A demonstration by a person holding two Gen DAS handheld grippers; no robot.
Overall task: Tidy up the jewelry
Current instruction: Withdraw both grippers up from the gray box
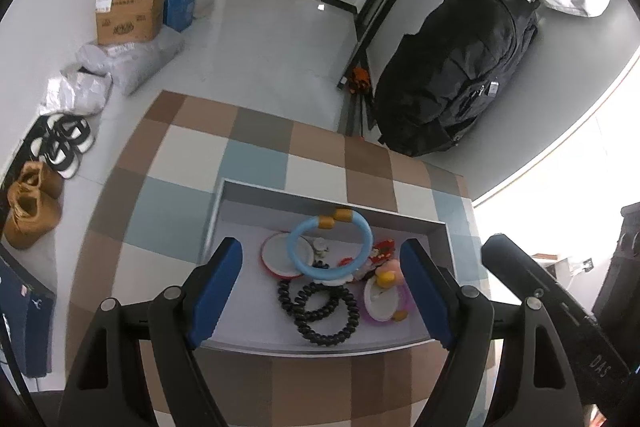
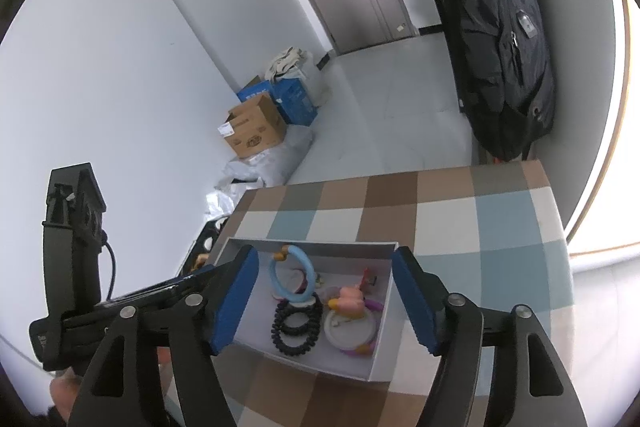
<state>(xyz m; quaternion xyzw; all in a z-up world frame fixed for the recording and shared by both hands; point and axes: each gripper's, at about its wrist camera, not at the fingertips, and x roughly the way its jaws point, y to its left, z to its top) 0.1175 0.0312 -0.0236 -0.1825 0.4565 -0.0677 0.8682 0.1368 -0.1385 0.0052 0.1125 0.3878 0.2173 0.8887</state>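
Note:
A shallow grey box (image 1: 439,231) (image 2: 384,363) sits on a checkered tabletop and holds the jewelry. A light blue bangle with gold beads (image 1: 306,269) (image 2: 273,273) lies across the other pieces. Two black coiled hair ties (image 1: 320,315) (image 2: 296,327) lie toward the front. A round pink-and-purple compact (image 1: 383,303) (image 2: 350,335) with a small pink figure on it rests at the right. A red-rimmed round piece (image 1: 276,255) lies under the bangle. My left gripper (image 1: 320,293) hangs open over the box, nothing between its blue pads. My right gripper (image 2: 324,303) is open too, empty.
Beyond the far table edge (image 1: 256,115) is grey floor with cardboard and blue boxes (image 1: 132,13) (image 2: 256,129), plastic bags and shoes (image 1: 32,203). A black backpack (image 1: 452,67) (image 2: 500,39) leans against the wall at the right. The other gripper's body (image 2: 68,267) (image 1: 560,315) shows beside each view.

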